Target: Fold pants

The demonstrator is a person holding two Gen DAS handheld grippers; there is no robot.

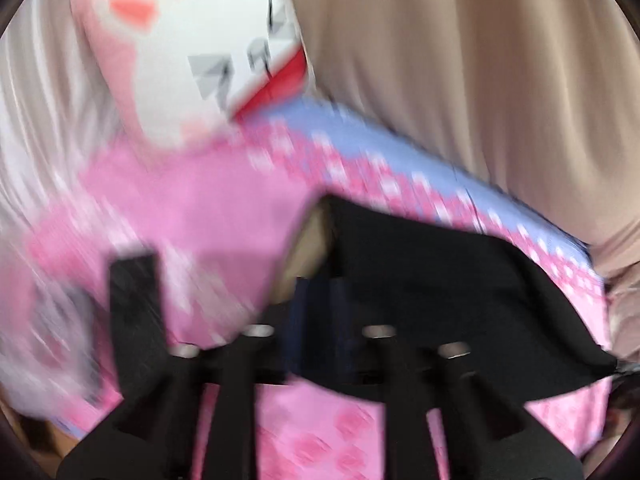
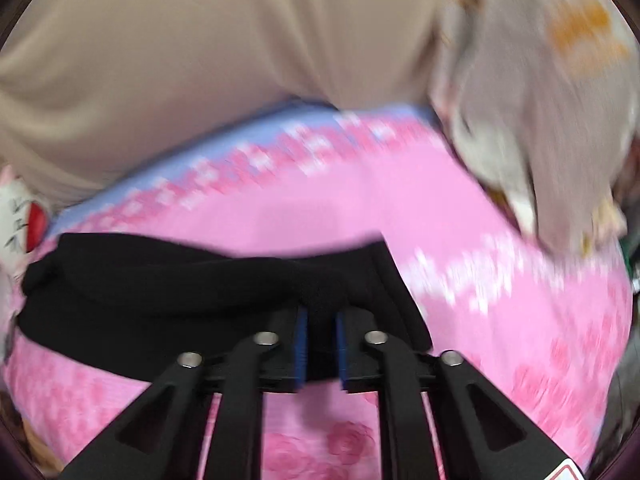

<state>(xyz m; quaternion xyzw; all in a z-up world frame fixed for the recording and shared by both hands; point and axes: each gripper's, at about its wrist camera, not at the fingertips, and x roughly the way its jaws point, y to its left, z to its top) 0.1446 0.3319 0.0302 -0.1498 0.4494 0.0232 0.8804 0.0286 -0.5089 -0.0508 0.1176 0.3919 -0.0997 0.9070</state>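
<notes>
Black pants on pink sheet, right gripper pinching their edge, cloth trailing to 9 o'clock, left gripper blurred, seemingly clamping cloth spreading to 2 o'clock.

A pink rose-patterned bedsheet with a lilac border lies before beige curtains; a white-and-pink cartoon plush cushion rests at its edge.
</notes>
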